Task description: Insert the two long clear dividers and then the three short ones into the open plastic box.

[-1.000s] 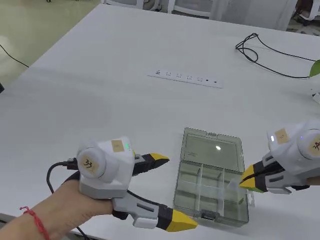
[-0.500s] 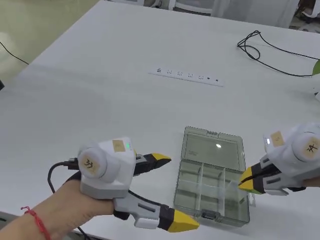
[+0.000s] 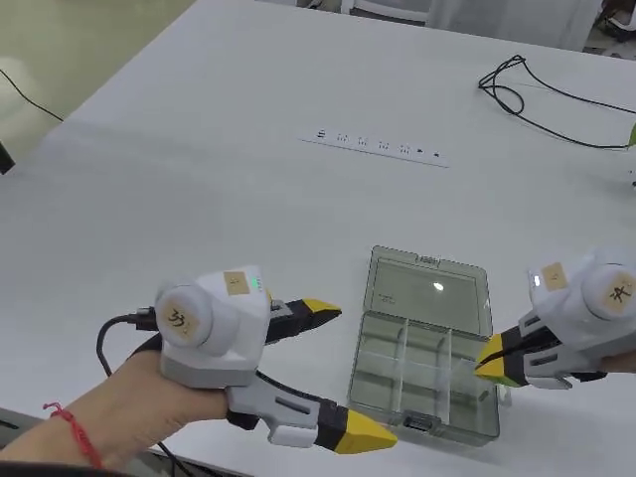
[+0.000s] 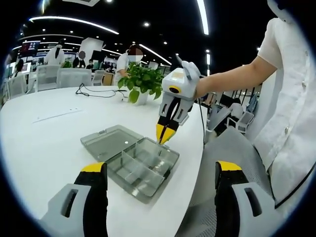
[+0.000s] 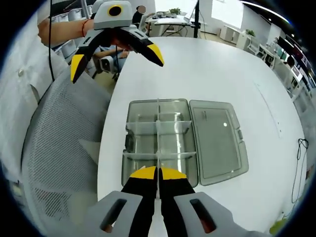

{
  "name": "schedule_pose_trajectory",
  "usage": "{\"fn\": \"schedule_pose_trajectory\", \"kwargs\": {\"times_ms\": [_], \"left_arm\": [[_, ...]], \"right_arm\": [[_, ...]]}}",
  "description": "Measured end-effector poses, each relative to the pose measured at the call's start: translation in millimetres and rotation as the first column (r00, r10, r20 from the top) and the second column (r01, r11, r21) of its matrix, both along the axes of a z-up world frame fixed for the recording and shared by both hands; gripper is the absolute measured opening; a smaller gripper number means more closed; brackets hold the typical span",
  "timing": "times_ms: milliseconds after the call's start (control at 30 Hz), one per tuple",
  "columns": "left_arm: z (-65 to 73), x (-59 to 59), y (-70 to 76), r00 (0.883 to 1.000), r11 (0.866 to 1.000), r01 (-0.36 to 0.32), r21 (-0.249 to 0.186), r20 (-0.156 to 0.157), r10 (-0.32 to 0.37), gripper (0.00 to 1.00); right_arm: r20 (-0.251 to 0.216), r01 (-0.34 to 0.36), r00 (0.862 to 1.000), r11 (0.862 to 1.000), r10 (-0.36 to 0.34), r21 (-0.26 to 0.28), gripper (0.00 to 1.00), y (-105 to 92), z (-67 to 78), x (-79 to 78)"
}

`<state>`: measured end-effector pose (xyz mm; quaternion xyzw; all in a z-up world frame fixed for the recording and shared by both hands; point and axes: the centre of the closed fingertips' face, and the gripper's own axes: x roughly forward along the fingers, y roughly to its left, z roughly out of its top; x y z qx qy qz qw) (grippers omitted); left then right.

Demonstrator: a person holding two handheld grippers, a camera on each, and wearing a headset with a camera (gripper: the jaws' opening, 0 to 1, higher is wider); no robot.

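Observation:
The open clear plastic box [image 3: 383,373] lies near the table's front edge, its lid [image 3: 427,293] folded back flat. Clear dividers stand inside it [image 5: 158,127]. My right gripper [image 3: 491,360] hangs over the box's right end, shut on a thin clear divider [image 3: 465,368]. In the right gripper view that strip [image 5: 158,170] sits on edge between the closed tips [image 5: 158,174], in line with the box's middle. My left gripper [image 3: 343,373] is open just left of the box, holding nothing. In the left gripper view, the box [image 4: 131,158] lies ahead of the spread jaws [image 4: 160,170].
A white power strip [image 3: 378,147] lies across the table's middle, and a black cable [image 3: 537,99] loops at the far right. A mesh chair [image 5: 59,148] stands by the near table edge. A potted plant [image 4: 143,81] sits behind the box in the left gripper view.
The head camera has shifted a little. My right gripper has settled slightly over the box's right end with the divider; the left gripper has stayed open in place.

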<state>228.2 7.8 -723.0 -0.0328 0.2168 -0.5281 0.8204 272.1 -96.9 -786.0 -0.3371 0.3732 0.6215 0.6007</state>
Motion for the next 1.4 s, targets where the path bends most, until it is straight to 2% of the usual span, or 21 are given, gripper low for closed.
{"fn": "schedule_pose_trajectory", "kwargs": {"times_ms": [400,733,1033,1200,1400], "left_arm": [[-1.3,0.0,0.5,1.000,1.000,0.002,0.002,-0.003,-0.002,0.92],[-1.9,-0.5,0.5,1.000,1.000,0.003,0.003,-0.007,-0.003,0.92],[-0.9,-0.6,-0.7,1.000,1.000,0.004,-0.002,-0.006,-0.004,0.91],[0.6,-1.0,-2.5,1.000,1.000,0.006,-0.007,-0.005,-0.006,0.91],[3.0,-1.3,-3.9,1.000,1.000,0.006,-0.012,0.001,-0.006,0.91]], "right_arm": [[0.005,0.011,1.000,1.000,-0.011,0.016,0.03,1.2,-14.1,-2.1],[0.032,-0.030,0.999,0.999,0.031,-0.014,0.03,2.5,-23.9,-2.6],[0.007,-0.022,1.000,0.999,0.022,-0.031,0.03,3.0,-11.4,-1.9],[0.016,-0.042,0.999,0.998,0.043,-0.049,0.03,3.7,-6.5,-1.9],[0.014,-0.064,0.998,0.996,0.065,-0.059,0.03,3.2,-7.1,-1.2]]}}
